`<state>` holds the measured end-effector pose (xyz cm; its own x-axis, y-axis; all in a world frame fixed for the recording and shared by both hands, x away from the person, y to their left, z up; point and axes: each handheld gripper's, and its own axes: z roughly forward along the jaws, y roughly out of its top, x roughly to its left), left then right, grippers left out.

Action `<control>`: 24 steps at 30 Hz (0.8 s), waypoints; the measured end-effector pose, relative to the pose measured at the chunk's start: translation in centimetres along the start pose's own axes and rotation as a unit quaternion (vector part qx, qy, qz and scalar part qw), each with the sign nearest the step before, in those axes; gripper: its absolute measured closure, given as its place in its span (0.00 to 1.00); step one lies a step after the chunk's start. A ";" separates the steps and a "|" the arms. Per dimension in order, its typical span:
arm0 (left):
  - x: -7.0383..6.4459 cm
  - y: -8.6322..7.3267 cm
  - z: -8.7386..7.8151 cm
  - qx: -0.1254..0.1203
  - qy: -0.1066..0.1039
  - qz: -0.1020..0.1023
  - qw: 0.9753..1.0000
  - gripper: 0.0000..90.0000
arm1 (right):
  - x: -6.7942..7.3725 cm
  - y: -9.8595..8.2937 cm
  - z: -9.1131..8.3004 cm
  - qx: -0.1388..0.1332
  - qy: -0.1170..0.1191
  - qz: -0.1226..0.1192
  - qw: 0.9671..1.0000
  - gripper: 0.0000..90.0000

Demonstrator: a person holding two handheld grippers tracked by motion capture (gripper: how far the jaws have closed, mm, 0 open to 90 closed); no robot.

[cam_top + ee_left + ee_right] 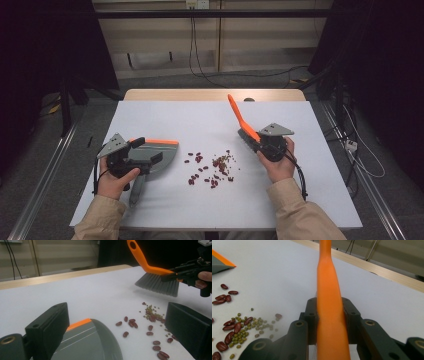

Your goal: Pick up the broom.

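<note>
Nearest, the left gripper [131, 161] sits low on the white table [165, 117], over the handle of the grey plastic dustpan with an orange lip [159, 150]; its jaws stand well apart in the left gripper view, and whether anything touches them is hidden below the frame. Between the hands lie scattered dark red kidney beans [197, 159] and a small heap of green mung beans [259, 322], the green ones hard to make out from above. Farther right, the right gripper [256, 141] is clamped on the orange handle of the grey-bristled hand brush [158, 283], which hovers above the table; its bristles are cut off in the right gripper view.
</note>
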<state>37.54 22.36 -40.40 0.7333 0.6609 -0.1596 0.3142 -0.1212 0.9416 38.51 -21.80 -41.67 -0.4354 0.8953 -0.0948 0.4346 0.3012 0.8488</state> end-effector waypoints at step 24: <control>0.3 -0.8 -1.1 -0.005 0.011 0.003 1.000 0.06 | 4.8 -1.1 0.6 0.023 0.021 -0.060 0.998 0.79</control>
<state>36.84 23.49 -40.85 0.7217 0.6762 -0.1481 0.3037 -0.1171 0.9455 36.42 -17.68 -43.33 -0.5188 0.8377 -0.1704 0.4137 0.4204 0.8076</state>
